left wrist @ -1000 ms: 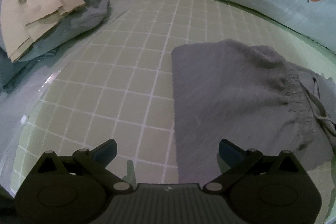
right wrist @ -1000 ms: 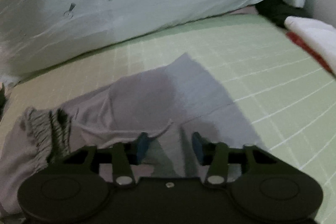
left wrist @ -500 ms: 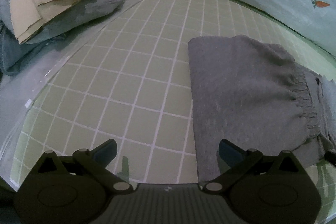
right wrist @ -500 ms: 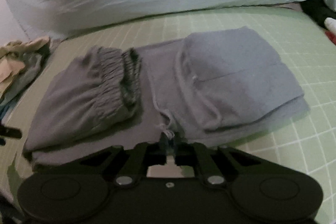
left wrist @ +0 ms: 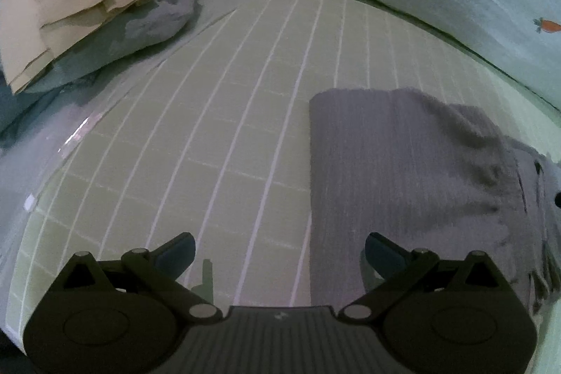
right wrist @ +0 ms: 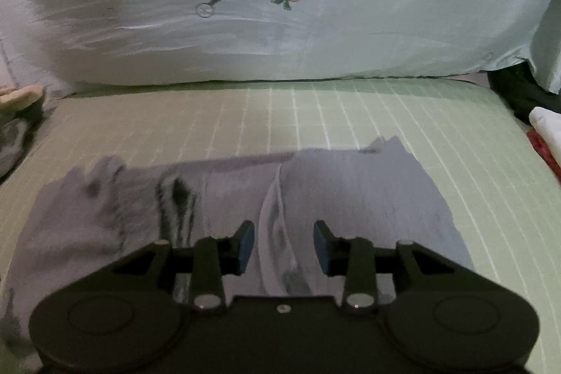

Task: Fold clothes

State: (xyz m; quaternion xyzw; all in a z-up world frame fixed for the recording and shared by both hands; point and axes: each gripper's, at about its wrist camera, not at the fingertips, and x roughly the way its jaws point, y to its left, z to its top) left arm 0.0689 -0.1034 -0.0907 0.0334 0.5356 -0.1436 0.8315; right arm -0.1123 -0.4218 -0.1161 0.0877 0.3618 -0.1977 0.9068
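One pair of grey shorts (right wrist: 350, 198) lies folded on the green checked bed sheet (left wrist: 217, 135); one heap of unfolded clothes (left wrist: 87, 9) sits far ahead and to the left of the left hand-held gripper (left wrist: 278, 251). That gripper tilts steeply down, jaws wide apart and empty, the shorts just ahead on its right. The right hand-held gripper (right wrist: 284, 246) slants down over the shorts, its jaws having just been opening, partly apart, nothing pinched; the drawstring (right wrist: 273, 209) lies below the gap. One carrot-print quilt (right wrist: 298, 23) lies beyond.

left gripper (left wrist: 278, 249) jaws spread wide, nothing between. right gripper (right wrist: 284, 247) jaws just been opening, partly apart, gripping nothing.
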